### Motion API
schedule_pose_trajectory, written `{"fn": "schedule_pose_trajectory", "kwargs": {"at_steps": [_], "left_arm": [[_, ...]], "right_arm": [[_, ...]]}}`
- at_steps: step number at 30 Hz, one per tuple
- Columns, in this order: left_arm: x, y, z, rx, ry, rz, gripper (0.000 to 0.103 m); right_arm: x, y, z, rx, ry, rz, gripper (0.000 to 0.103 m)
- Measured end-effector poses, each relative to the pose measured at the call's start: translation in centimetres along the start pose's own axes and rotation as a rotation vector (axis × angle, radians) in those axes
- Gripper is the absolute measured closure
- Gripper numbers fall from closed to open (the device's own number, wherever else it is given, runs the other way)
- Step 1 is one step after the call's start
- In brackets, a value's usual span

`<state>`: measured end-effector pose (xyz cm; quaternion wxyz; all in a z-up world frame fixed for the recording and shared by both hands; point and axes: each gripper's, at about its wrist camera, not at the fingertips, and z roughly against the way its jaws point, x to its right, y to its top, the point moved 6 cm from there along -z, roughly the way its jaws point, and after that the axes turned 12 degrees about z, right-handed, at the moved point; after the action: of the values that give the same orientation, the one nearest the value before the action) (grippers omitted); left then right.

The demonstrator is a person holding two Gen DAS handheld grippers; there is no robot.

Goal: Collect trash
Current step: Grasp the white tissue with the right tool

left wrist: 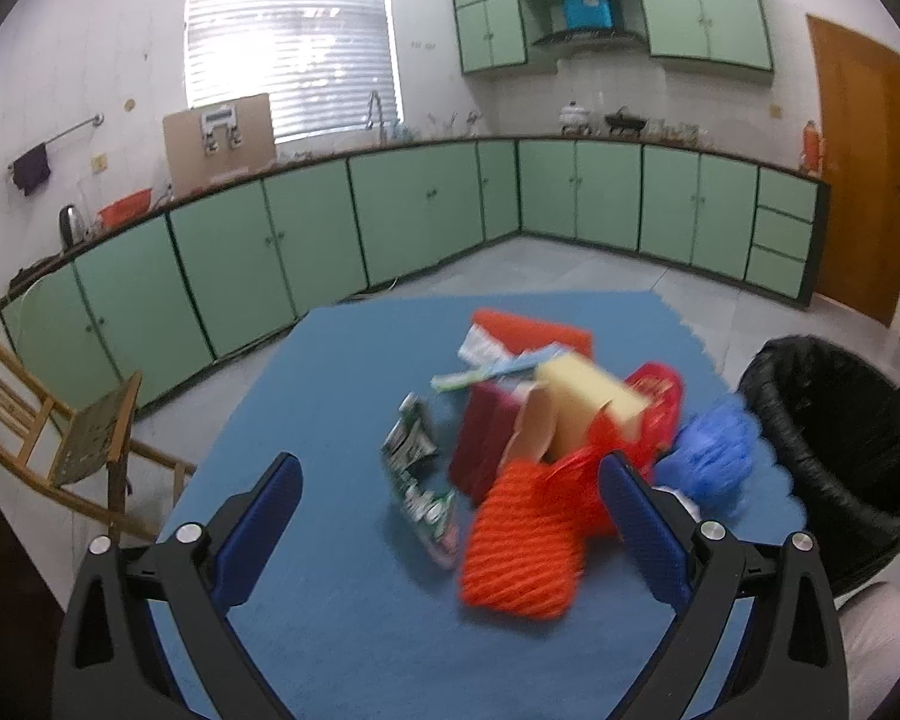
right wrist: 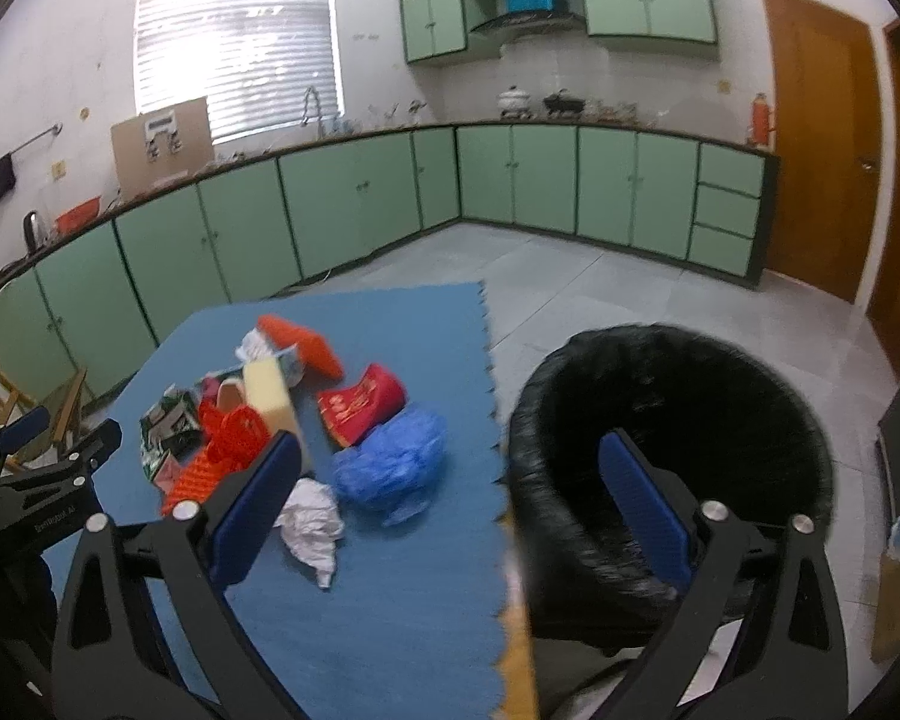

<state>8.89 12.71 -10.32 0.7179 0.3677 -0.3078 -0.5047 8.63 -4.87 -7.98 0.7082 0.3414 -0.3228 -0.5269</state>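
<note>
Left gripper (left wrist: 450, 498), jaws spread wide and holding nothing, hangs over a heap of trash on the blue foam mat (left wrist: 342, 372): crumpled green wrapper (left wrist: 411, 450), orange ribbed foam net (left wrist: 519, 546), yellow sponge block (left wrist: 594, 396), blue plastic bag (left wrist: 714, 450). Right gripper (right wrist: 450, 480), jaws likewise wide and empty, faces the black-lined trash bin (right wrist: 666, 456) right of the mat.

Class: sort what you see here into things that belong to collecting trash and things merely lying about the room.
Job: orange foam net, crumpled white paper, blue plastic bag, red packet, black-lined bin.

Lying about: wooden chair, cardboard box, kettle.
</note>
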Motion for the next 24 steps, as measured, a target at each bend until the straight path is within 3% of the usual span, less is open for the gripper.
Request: {"fn": "schedule_pose_trajectory", "kwargs": {"at_steps": [3,9,18,24], "left_arm": [[-1.0,-1.4,-1.3,-0.031,0.022,-0.014,0.010],[-2.4,-3.5,-3.3,-0.116,0.022,-0.015,0.015],[-3.0,-4.6,-4.0,-0.137,0.026,-0.012,0.015],[-3.2,-5.4,-4.5,-0.167,0.018,-0.006,0.015]], "right_arm": [[-1.8,-1.1,-2.2,-0.038,0.041,0.008,0.021],[-5.9,-3.1,-5.9,-0.106,0.101,0.064,0.027],[-9.2,-4.8,-9.1,-0.186,0.185,0.121,0.041],[-10.5,-6.2,-10.7,-0.243,0.247,0.127,0.066]]}}
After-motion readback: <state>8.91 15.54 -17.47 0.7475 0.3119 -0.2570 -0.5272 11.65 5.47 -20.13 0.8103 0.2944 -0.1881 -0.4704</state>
